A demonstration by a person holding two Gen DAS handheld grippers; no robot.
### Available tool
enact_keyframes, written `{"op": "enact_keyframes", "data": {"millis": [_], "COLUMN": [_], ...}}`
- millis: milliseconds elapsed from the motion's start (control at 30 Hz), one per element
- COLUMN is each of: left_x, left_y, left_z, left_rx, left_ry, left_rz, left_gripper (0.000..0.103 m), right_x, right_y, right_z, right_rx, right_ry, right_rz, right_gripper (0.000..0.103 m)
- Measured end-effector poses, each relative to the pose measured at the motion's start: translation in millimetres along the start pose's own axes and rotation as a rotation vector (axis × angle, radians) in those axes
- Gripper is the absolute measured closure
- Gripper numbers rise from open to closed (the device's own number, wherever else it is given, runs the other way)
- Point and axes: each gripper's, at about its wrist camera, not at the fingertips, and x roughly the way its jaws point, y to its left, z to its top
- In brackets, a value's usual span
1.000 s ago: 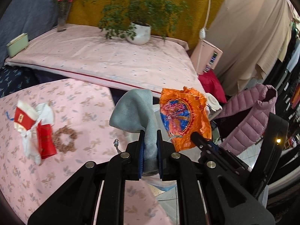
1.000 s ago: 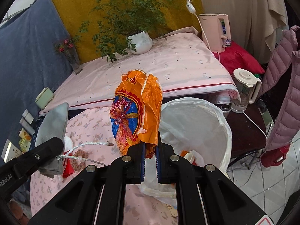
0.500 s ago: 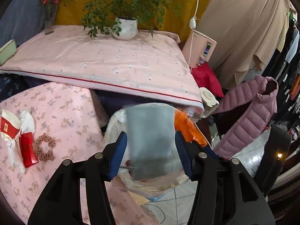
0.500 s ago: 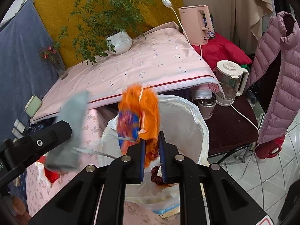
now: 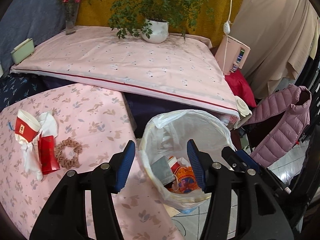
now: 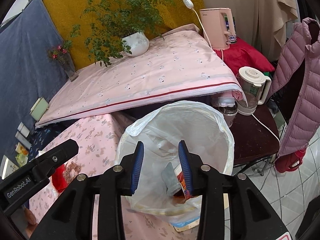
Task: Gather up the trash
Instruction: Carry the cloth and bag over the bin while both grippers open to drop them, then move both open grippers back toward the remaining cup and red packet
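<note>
A bin lined with a white plastic bag stands beside the pink floral table. Inside lie a grey cloth and an orange wrapper. My left gripper is open and empty above the bin's near edge. My right gripper is open and empty over the bin. On the table lie a red paper cup, white tissue, a red packet and a brown scrunchie.
A higher table with a pink cloth holds a potted plant, a flower vase and a green box. A pink kettle, a glass jug on a dark stool and a pink jacket are at the right.
Both grippers opened over the bin. The grey cloth fell from the left one and the orange wrapper from the right one; both now lie in the bin.
</note>
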Motion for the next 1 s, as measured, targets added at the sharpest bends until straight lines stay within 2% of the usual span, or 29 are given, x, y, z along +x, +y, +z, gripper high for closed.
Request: {"op": "enact_keyframes", "data": {"millis": [133,267,800,867,933,1000], "left_x": [-5.6,-10.1,-30.9,-33.0,-34.9,-37.1], "left_y": [15.3,31.8,123.2,137.9,154.0,167.3], "left_z": [-3.1,-6.0,-23.2,-26.1,-29.7,-33.8], "left_rx": [-0.026,-0.057,-0.223,-0.251,-0.284,-0.308], "left_ry": [-0.009,-0.010,-0.016,-0.014,-0.012,-0.011], "left_rz": [0.024,0.040,0.128,0.143,0.163,0.178], "left_gripper": [0.052,0.052,0.052,0.051,0.045,0.044], "right_x": [-2.1,-3.4,-3.0,-1.4,0.6,2.6], "right_y": [12.0,27.1,101.3,112.2,121.4,131.6], "right_z": [-2.3,-6.3,-26.9,-31.3,-35.5,-40.1], "right_rx": [-0.020,-0.043,-0.147,-0.165,-0.180,-0.193], "right_ry": [0.001,0.002,0.039,0.047,0.055,0.065], "right_rz": [0.009,0.019,0.089,0.099,0.108,0.118], "right_gripper": [0.067,0.061,0.061,0.061,0.061,0.061]}}
